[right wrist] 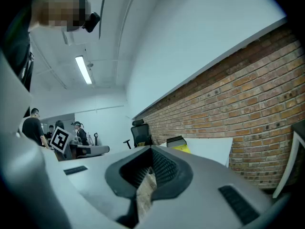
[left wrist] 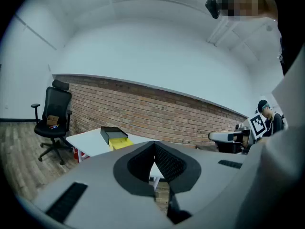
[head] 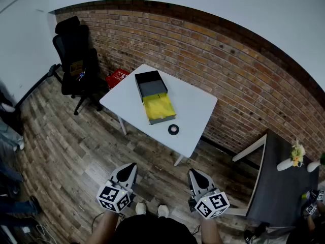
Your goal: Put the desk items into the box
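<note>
An open black box [head: 150, 84] stands on the white table [head: 195, 108]. A flat yellow item [head: 159, 107] lies against the box's near end. A small round black item with a pink centre [head: 173, 129] sits near the table's front edge. My left gripper [head: 127, 173] and right gripper [head: 197, 177] hang over the floor well short of the table, both shut and holding nothing. In the left gripper view, the left gripper [left wrist: 154, 143] points at the box [left wrist: 110, 131] and the yellow item [left wrist: 119, 142]. The right gripper [right wrist: 151, 149] also faces the box [right wrist: 175, 141].
A black office chair [head: 76, 60] and a red crate [head: 117, 77] stand left of the table, by the brick wall [head: 218, 50]. At the right is a dark table [head: 284, 187] with flowers and a white frame [head: 249, 149]. Wooden floor lies between me and the table.
</note>
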Demonstrator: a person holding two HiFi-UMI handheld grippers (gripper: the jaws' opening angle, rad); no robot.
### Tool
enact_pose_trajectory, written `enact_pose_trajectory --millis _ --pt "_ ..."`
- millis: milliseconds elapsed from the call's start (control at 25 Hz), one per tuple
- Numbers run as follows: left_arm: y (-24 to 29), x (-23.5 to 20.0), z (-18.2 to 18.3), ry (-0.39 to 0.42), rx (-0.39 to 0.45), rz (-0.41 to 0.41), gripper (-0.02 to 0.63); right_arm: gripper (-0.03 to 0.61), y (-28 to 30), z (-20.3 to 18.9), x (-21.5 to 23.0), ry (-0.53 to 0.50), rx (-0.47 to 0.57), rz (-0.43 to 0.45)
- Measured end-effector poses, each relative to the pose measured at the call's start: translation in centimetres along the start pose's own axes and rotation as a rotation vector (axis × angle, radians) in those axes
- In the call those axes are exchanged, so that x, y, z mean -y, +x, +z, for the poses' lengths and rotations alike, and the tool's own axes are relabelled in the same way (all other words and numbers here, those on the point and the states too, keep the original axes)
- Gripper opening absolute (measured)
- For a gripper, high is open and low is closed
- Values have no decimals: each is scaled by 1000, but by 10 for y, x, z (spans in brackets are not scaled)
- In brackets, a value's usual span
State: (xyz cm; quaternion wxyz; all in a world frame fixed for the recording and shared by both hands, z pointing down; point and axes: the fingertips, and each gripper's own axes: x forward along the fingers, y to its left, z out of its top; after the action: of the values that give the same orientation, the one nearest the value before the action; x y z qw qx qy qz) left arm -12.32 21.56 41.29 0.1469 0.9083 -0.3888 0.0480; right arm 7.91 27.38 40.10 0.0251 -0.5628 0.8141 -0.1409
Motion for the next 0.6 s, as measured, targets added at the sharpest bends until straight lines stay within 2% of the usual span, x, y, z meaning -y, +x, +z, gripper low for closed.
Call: enact_pose_trajectory --millis 400,600 --pt "-6 -11 4 -6 20 -23 14 21 7 3 -20 -20 7 -1" --pt "-12 -20 4 2 24 -13 14 21 12 1 -33 -10 12 31"
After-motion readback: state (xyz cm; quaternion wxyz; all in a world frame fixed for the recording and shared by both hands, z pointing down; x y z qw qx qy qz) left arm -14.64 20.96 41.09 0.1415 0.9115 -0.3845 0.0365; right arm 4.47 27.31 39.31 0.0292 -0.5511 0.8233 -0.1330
